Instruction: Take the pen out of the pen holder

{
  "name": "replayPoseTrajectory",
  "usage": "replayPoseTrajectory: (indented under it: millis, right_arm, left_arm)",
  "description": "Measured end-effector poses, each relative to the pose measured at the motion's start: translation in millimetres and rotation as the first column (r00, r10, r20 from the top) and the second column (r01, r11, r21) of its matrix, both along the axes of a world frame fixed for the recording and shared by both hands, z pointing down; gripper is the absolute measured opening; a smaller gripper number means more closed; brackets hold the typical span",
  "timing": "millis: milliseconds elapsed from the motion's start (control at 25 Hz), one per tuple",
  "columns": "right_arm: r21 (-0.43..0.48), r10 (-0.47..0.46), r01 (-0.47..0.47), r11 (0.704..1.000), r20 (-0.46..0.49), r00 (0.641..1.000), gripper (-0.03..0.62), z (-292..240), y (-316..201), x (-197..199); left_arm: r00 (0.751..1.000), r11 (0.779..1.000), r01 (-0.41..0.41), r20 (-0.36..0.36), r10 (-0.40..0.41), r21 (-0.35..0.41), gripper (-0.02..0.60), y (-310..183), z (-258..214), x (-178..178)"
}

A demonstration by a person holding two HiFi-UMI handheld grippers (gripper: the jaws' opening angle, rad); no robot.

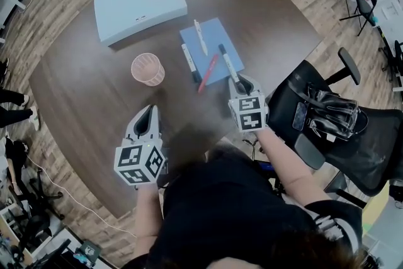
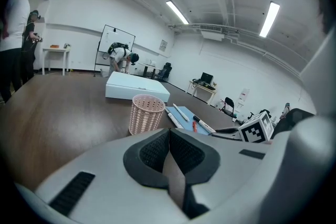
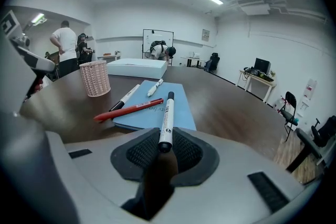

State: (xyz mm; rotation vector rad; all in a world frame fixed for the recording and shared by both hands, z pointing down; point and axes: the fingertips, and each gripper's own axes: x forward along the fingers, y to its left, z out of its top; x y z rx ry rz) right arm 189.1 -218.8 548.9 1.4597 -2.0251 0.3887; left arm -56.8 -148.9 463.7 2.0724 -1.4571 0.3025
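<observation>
Gently now: your right tool point(image 3: 160, 148) pinches the marker point(image 3: 167, 113); lay it flat on the notebook point(image 3: 182, 106), then open.

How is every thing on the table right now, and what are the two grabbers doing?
pen holder: upright, empty.
right gripper: shut on the marker.
marker: held at one end.
left gripper: shut, empty.
notebook: closed, flat.
red pen: lying, one end off the notebook.
white pen: lying on the notebook.
black-tipped pen: lying along the notebook's edge.
box: closed.
</observation>
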Motion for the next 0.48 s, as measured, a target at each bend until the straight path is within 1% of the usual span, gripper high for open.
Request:
replayPoseTrajectory:
  millis: [240,480]
  right_arm:
    - [-0.024,-0.025,0.026,0.999,0.022,0.999,0.117,1.5,2.7,-5.5]
    - [0.011,-0.027,0.027,1.0,0.043,0.999,0.12,-16.0,3.0,-6.5]
  left_arm:
    - [1.0,1.0,0.016,0.001,-0.016,0.005,0.029,4.3,-1.9,-2.3]
    - [0.999,0.999,0.034,-0.006,-0.034,0.014,0.029,11.2,-4.4,-6.2]
